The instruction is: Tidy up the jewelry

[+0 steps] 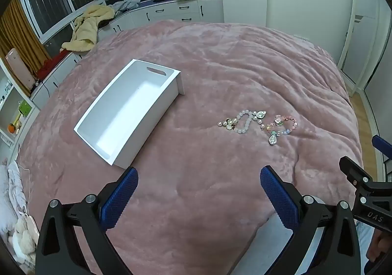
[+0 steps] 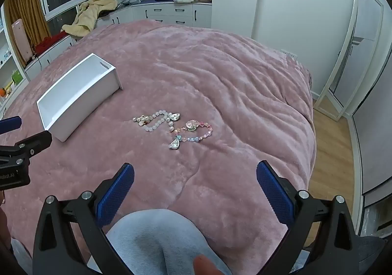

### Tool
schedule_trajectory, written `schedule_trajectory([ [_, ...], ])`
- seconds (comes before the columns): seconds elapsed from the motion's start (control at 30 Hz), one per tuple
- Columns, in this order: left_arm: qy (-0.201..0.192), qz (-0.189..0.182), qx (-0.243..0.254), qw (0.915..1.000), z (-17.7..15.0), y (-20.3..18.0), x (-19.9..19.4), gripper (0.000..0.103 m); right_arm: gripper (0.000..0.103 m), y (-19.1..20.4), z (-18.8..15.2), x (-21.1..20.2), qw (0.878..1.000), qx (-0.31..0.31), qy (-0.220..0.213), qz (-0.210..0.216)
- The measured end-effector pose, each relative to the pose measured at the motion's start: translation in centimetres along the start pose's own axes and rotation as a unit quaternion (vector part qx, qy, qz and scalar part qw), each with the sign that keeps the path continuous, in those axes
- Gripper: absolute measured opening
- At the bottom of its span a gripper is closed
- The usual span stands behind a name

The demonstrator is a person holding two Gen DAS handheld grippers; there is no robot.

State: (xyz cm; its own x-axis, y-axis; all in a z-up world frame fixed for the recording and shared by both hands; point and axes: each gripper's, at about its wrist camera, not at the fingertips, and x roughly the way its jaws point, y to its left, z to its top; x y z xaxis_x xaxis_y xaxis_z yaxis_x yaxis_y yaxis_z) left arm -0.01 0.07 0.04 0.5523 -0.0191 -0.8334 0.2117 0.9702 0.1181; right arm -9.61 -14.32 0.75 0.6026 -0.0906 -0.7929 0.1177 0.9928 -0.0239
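Two bead bracelets lie on the pink bedspread (image 2: 220, 74), near the middle of the bed and toward the near edge. The pale bracelet (image 2: 154, 121) of whitish and pearl beads, with a clear drop charm, sits on the side toward the box. The coloured bracelet (image 2: 198, 131), with pink, blue and green beads, a small flower and another drop charm, lies just beside it on the far side from the box; their ends look to touch or cross, though that cannot be made out for certain.

Both should be light and limp, strung loosely, so each will sag and swing when lifted. The beads are hard, smooth and round, likely to roll out of flat pads. The charms look like glass or crystal and may chip. A sensible hold is across the bead strand away from the charms, pinching down into the soft plush, which gives way beneath. If the two are tangled, lifting one may drag the other.

The white box (image 2: 73, 113), open-topped and empty with a slot handle in its far end, rests on the bedspread toward the bed's left edge, well apart from the bracelets.

The right gripper (image 2: 194, 178) hangs above the near edge, jaws spread wide with nothing between them. The left gripper (image 1: 199, 183) is likewise wide and empty, nearer the box. A knee in grey trousers (image 2: 156, 235) shows below.
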Motion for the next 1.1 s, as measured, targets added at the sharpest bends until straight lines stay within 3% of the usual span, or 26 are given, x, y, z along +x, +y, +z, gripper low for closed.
schedule_trajectory([
  [1.1,0.0,0.012,0.008,0.9999,-0.1,-0.1,-0.1,0.101,0.099,-0.3,-0.2,-0.2,1.0,0.003,-0.002,0.001],
])
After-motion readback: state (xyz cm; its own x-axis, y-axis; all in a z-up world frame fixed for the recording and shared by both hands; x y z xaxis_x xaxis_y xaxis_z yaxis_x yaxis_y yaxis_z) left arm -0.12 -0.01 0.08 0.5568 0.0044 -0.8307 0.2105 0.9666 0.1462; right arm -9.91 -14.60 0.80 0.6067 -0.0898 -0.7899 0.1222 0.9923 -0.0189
